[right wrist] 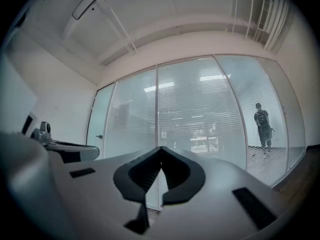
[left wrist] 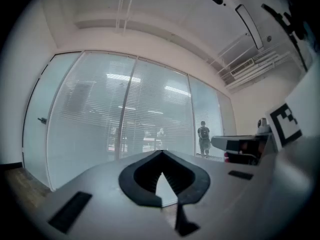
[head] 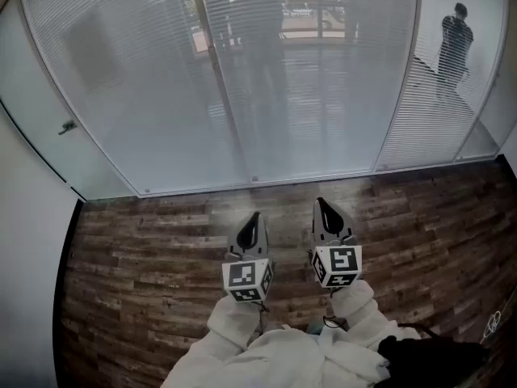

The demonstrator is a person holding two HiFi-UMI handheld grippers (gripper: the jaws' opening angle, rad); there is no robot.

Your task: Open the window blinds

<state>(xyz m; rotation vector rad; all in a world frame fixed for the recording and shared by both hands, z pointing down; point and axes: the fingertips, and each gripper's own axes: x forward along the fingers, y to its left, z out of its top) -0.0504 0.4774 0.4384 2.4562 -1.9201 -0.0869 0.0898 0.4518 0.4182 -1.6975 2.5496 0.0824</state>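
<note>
Left gripper (head: 253, 219) clenched, jaws tip to tip, nothing between; right gripper (head: 323, 207) just beside it, likewise clenched and empty; both level above wooden floor (head: 137, 253); window blinds (head: 153, 79) ahead of both grippers, well apart, slats lowered across glass; person (head: 455, 43) beyond glass, ahead-right of right gripper.

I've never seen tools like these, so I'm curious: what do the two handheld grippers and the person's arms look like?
The left gripper and the right gripper look alike: smooth pale grey shells that taper to a point. Each carries a white cube printed with black square markers. Their fingers are lined with ribbed black pads. The person wears loose white sleeves.
</note>
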